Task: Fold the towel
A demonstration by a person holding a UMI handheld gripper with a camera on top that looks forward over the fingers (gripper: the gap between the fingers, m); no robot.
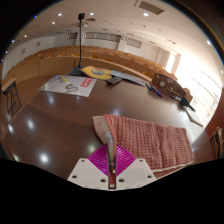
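A red-and-white striped towel (150, 140) lies on a dark glossy table (50, 125), just ahead of my fingers and spreading to their right. Its near left edge runs down into my gripper (111, 152). The two magenta pads (100, 160) are pressed together with a thin strip of the towel's edge between them. The gripper is shut on that edge, low over the table. The part of the towel behind the fingers is hidden.
Beyond the towel lie a white printed sheet (70, 85) and a yellow and grey flat object (100, 72). A thin black stand (81, 40) rises behind them. A dark bulky object (170, 88) sits at the far right. A chair (12, 97) stands at the left.
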